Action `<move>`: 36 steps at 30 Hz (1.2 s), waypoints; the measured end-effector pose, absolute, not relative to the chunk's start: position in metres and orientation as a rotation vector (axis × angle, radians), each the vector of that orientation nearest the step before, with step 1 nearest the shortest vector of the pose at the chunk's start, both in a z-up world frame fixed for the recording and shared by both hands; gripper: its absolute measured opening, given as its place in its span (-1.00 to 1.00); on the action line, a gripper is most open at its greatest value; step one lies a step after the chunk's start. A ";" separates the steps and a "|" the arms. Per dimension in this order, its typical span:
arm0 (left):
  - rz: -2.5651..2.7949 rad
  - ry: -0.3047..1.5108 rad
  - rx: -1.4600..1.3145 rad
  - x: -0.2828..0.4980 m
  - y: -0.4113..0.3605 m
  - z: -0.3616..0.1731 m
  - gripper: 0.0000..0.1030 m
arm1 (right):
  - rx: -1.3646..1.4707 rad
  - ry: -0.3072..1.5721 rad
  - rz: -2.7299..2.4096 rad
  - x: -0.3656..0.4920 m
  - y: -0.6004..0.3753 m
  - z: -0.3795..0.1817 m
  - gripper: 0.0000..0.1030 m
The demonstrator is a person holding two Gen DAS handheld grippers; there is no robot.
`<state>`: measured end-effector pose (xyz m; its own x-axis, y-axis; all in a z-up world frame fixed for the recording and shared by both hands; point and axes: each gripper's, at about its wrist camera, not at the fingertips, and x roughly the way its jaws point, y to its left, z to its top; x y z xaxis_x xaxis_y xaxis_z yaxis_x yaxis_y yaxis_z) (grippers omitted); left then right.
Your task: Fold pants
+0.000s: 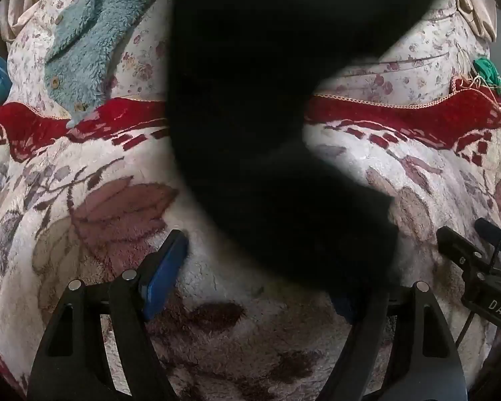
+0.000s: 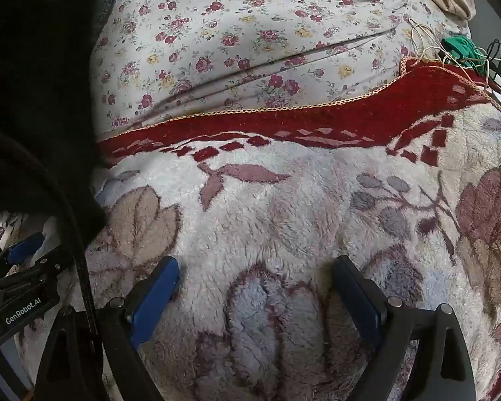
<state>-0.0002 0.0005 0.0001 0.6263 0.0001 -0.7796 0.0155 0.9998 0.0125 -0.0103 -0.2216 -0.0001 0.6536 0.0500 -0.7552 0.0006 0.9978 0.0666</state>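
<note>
We see a bed with a fleece blanket (image 2: 284, 200), its red border (image 2: 317, 123) lying against a flowered sheet (image 2: 250, 33). The black pants (image 1: 250, 100) lie lengthways from the far side toward us, across this border. The left gripper (image 1: 260, 274) stands wide open at their near end, gripping nothing; its right finger is hidden under the cloth. The right gripper (image 2: 255, 294) is open over bare blanket beside the pants. We read "GenRobot.AI" and "DAS" on the grippers.

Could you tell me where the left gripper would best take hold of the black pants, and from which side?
Probably the near end of the black pants, the edge lying on the blanket at the lower right of the left wrist view. It ends there and already partly covers one finger of the open left gripper, so coming from the near side, low along the blanket, should catch it.
</note>
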 end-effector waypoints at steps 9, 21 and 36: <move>-0.008 0.893 0.021 0.000 0.002 0.001 0.52 | 0.062 0.858 0.028 -0.010 -0.222 0.000 0.79; -0.009 0.894 0.019 -0.001 0.000 0.001 0.53 | 0.060 0.859 0.025 -0.002 -0.191 0.000 0.79; -0.005 0.897 0.027 0.001 0.001 0.002 0.53 | 0.059 0.861 0.023 0.000 -0.188 0.001 0.80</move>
<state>0.0006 0.0007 0.0021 0.6237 0.0067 -0.7816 0.0162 0.9996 0.0215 0.0005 -0.1884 0.0008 0.6518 0.0439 -0.7571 0.0038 0.9981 0.0611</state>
